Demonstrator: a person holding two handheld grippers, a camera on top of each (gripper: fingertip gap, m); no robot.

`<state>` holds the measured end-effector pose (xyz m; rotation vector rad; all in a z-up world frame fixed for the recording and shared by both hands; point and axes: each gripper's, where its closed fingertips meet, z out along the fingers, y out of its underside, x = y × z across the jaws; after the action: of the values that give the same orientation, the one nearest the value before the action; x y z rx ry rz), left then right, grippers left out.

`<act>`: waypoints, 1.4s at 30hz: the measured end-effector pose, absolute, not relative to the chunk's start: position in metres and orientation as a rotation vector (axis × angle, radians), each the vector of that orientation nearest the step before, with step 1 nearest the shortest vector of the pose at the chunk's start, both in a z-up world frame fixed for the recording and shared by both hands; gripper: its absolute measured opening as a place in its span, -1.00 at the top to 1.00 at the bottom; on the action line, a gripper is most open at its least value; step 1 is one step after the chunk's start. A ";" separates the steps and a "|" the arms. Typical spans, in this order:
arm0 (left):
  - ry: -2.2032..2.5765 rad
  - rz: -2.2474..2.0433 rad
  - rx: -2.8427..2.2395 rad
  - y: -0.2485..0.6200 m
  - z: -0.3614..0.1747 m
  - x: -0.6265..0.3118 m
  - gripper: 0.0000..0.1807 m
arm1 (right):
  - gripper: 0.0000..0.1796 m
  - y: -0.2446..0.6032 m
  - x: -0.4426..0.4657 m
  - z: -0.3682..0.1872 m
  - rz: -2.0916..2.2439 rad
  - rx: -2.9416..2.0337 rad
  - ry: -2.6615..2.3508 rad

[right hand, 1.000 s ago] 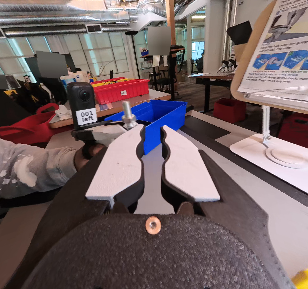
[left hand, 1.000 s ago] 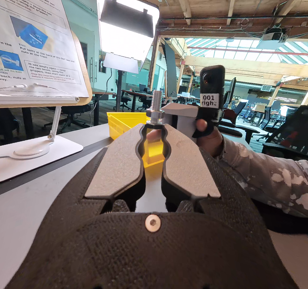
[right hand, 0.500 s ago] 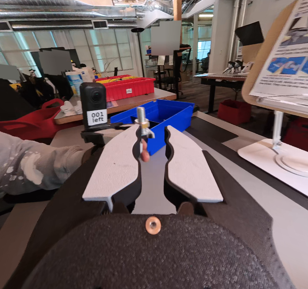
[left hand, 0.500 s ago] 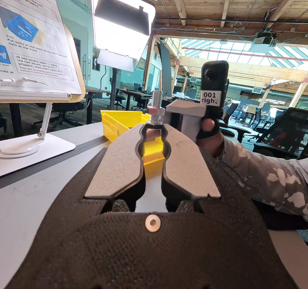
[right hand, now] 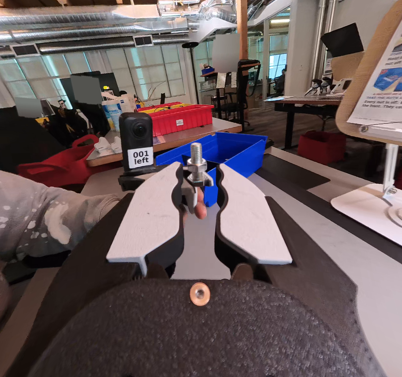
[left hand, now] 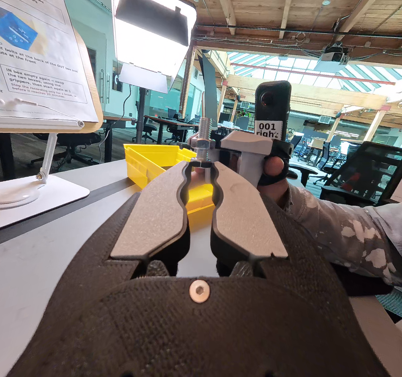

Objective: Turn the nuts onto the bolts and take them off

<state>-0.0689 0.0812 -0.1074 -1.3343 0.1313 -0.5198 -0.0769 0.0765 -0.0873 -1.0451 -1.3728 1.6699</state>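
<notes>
- Since a second ago our right tongs [right hand: 199, 168] swung in around the nut [right hand: 196, 166], jaws parted.
- Left tongs [left hand: 201, 165] clench one upright bolt [left hand: 204, 148] by its head.
- One yellow bin [left hand: 152, 159] shows only leftward; one blue bin [right hand: 237, 151] rightward, both on the bench [left hand: 43, 268].

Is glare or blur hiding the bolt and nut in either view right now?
Left wrist view: the light panel is blown out white, but the bolt and nut below it stay sharp. Right wrist view: no glare; bolt sharp, instruction sheet at the right edge smeared, edges bent by the wide lens.
</notes>
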 end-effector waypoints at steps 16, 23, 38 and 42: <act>0.121 -0.563 -1.302 0.078 -0.102 -0.070 0.81 | 0.87 0.088 -0.079 -0.087 1.688 -1.107 -1.319; 0.128 -0.566 -1.298 0.078 -0.103 -0.070 0.80 | 0.68 0.080 -0.076 -0.083 1.713 -1.084 -1.344; 0.141 -0.554 -1.299 0.078 -0.103 -0.067 0.80 | 0.69 0.073 -0.078 -0.083 1.729 -1.097 -1.349; 0.145 -0.567 -1.277 0.074 -0.097 -0.071 0.81 | 0.97 0.107 -0.078 -0.083 1.738 -1.180 -1.199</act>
<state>-0.0707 0.0741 -0.0967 -1.2769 0.1449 -0.5669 -0.0775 0.1073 -0.0835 -1.1804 -1.1992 1.7377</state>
